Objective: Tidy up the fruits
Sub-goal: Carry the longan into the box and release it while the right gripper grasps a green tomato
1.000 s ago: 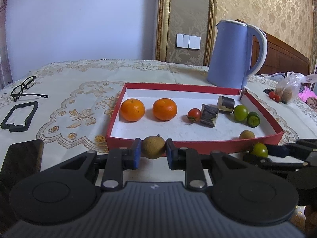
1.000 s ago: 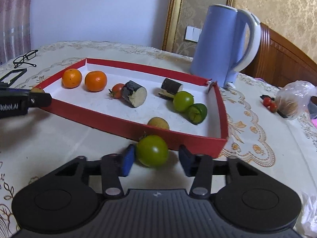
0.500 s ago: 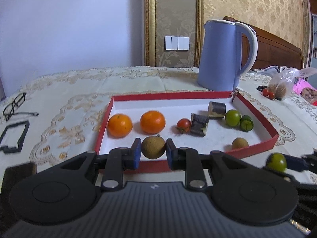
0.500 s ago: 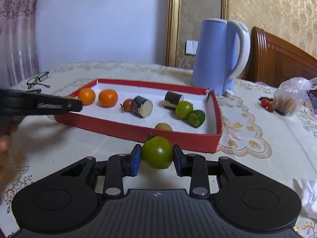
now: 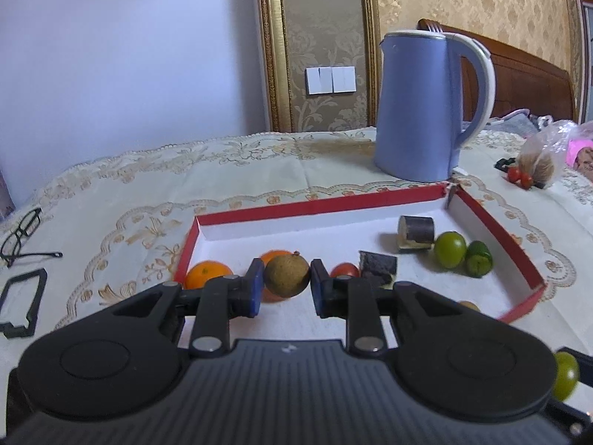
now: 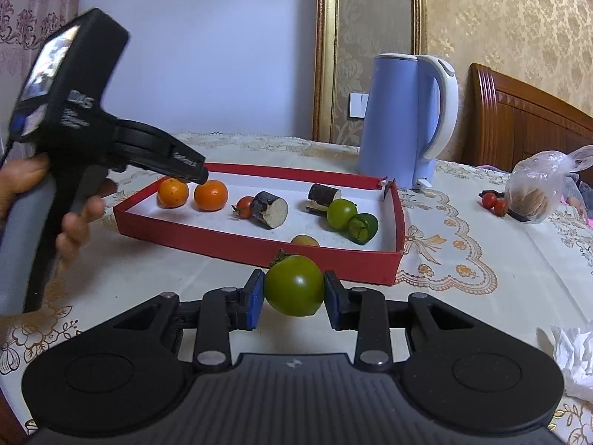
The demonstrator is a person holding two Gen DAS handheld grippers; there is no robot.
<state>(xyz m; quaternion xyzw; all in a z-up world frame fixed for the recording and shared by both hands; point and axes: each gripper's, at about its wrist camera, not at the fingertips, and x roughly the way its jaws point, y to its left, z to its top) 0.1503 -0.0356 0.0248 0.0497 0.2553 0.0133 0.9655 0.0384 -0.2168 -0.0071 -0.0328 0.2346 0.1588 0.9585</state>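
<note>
Here the left gripper (image 5: 286, 287) is clamped on a brown, rough-skinned round fruit (image 5: 286, 275), held in the air above the left part of the red tray (image 5: 496, 222), over the two oranges (image 6: 211, 195). The right gripper (image 6: 292, 298) is closed around a green tomato (image 6: 294, 284), raised just in front of the tray's near wall. Inside the tray lie a cherry tomato (image 6: 244, 206), two dark cut chunks (image 6: 269, 209), another green tomato (image 6: 341, 213) and a lime (image 6: 363, 227), with the blue kettle (image 6: 404, 122) standing behind.
</note>
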